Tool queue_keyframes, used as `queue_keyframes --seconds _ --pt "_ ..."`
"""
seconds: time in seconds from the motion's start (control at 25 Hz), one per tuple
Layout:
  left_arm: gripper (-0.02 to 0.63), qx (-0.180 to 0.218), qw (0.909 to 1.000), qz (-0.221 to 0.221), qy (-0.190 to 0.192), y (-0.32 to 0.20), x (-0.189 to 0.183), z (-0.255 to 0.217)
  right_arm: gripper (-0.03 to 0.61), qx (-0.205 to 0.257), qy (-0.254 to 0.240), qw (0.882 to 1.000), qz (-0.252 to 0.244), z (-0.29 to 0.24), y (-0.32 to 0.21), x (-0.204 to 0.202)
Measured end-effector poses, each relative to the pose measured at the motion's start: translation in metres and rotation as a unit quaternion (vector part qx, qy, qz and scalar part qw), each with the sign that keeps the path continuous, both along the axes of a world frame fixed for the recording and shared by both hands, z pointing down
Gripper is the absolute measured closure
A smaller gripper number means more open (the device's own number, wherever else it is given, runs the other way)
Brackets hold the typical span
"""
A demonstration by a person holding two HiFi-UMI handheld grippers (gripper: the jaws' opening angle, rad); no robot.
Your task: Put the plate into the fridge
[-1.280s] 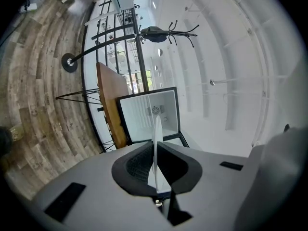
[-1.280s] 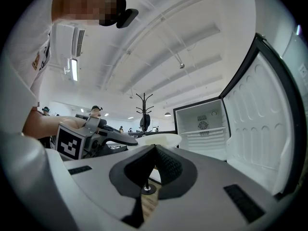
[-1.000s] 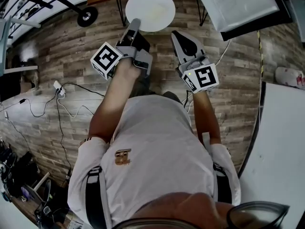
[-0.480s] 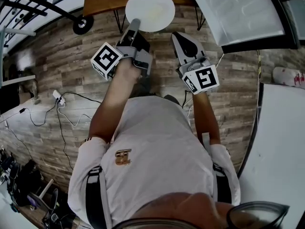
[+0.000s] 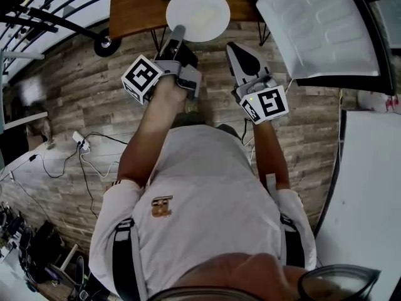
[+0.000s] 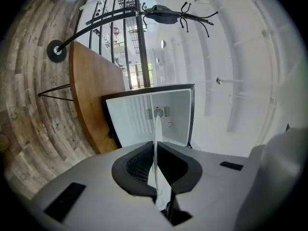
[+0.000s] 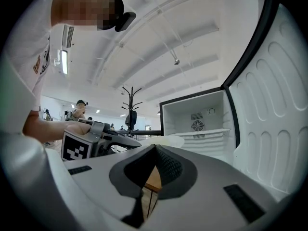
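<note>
A white plate (image 5: pixel 197 14) is held out level in front of the person, and my left gripper (image 5: pixel 177 33) is shut on its near rim. In the left gripper view the plate (image 6: pixel 157 143) shows edge-on as a thin white line pinched between the dark pads, pointing at the open fridge (image 6: pixel 149 117). My right gripper (image 5: pixel 241 54) hangs beside it, to the right, shut and empty. In the right gripper view the right gripper's (image 7: pixel 155 149) tips meet; past them lie the plate (image 7: pixel 166 141), the left gripper (image 7: pixel 115 136) and the fridge's white inside (image 7: pixel 197 119).
The fridge door (image 5: pixel 319 30) stands swung open at the right. A wooden table (image 5: pixel 135 8) on thin black legs sits left of the fridge. A black coat rack (image 6: pixel 168 13) stands behind. Cables (image 5: pixel 81 146) lie on the plank floor at left. A white counter (image 5: pixel 369 193) is at right.
The fridge, its door and the wooden table have slid further into the head view, so the person has stepped closer. Both grippers keep the same pose and the plate stays gripped.
</note>
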State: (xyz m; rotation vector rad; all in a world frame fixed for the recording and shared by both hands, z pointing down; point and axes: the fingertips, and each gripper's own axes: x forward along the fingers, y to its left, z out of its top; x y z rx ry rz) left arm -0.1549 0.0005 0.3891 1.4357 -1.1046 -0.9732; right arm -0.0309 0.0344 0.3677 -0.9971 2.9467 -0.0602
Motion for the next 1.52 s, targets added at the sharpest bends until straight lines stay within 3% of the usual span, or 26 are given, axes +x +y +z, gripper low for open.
queue_keyframes --seconds 0.36,0.92,1.52 --pt "0.584 -0.012 0.9996 0.026 0.0 -0.048 -0.023 0.014 0.546 0.004 0.0 1.0 0.028 -0.002 -0.04 -0.027" --pt "0.586 -0.016 0.9981 0.057 0.018 -0.084 -0.022 0.031 0.546 -0.002 0.006 0.998 0.064 0.01 -0.069 -0.032" --pt "0.585 -0.032 0.9985 0.04 0.019 -0.146 0.004 0.048 0.546 0.0 0.017 0.999 0.036 0.018 -0.126 -0.013"
